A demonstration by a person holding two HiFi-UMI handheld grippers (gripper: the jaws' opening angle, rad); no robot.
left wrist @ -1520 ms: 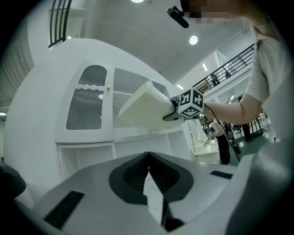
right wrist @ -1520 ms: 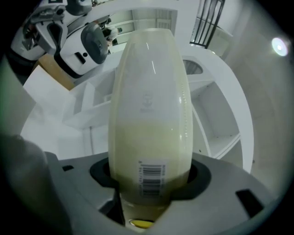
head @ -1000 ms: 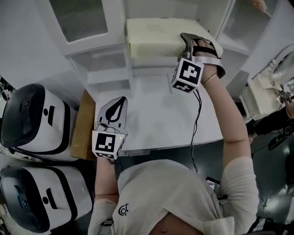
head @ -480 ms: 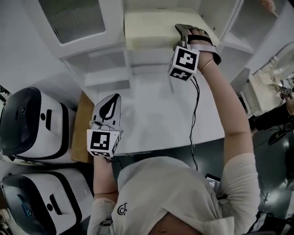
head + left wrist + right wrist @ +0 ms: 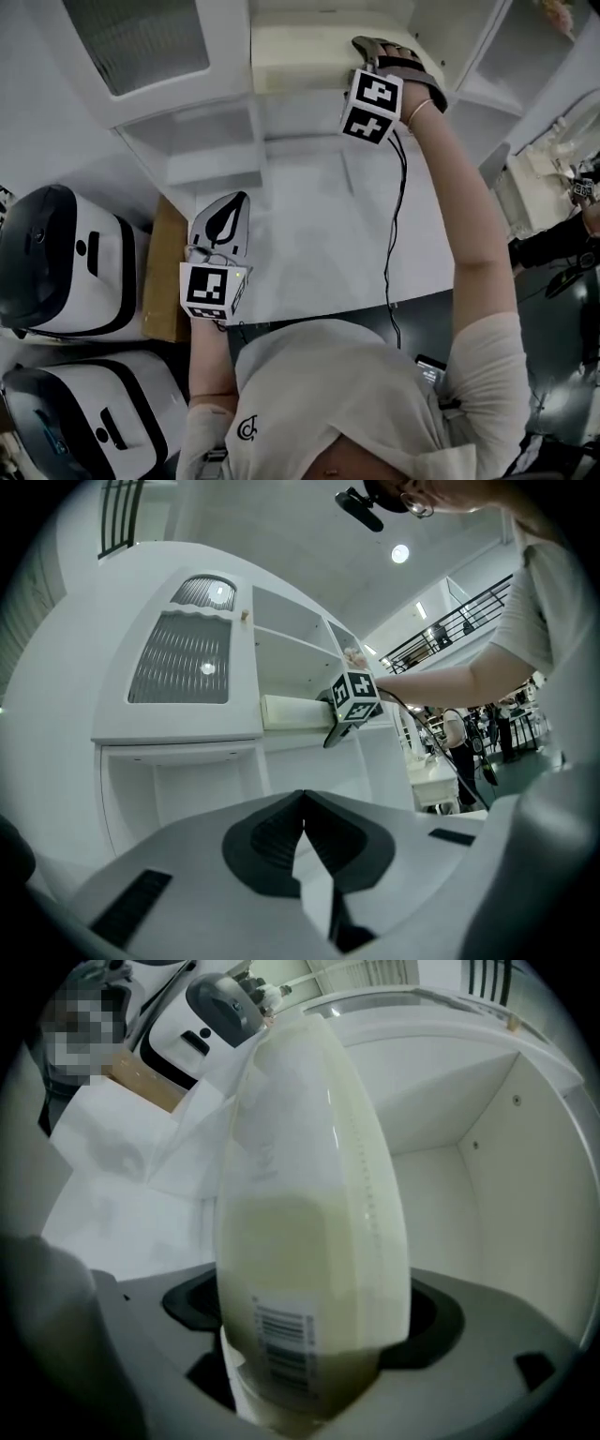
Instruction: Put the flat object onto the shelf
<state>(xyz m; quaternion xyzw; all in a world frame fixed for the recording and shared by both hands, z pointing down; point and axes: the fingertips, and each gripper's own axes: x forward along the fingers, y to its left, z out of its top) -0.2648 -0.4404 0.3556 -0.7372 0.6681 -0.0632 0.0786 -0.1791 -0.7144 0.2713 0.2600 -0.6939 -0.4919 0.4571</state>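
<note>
The flat object [image 5: 300, 54] is a pale yellow wrapped slab with a barcode [image 5: 309, 1194]. It lies in the open compartment of the white shelf [image 5: 305, 105] at the top of the head view. My right gripper [image 5: 367, 47] reaches into that compartment at the slab's right end. Its jaws have just been opening and now stand wide, with the slab between them and a gap on one side. My left gripper [image 5: 232, 204] hangs over the white table, shut and empty, its tips meeting [image 5: 302, 803]. From there the slab [image 5: 295, 712] shows on the shelf.
Two white and black appliances [image 5: 66, 253] [image 5: 89, 403] stand at the left beside a brown board [image 5: 167, 267]. The white table top [image 5: 319, 234] lies below the shelf. A cable [image 5: 394, 216] trails from the right gripper. A closed cabinet door [image 5: 141, 42] is left of the compartment.
My right gripper and the slab have gone further up the picture, deeper into the shelf compartment. The left gripper has shifted a little over the table and stays shut.
</note>
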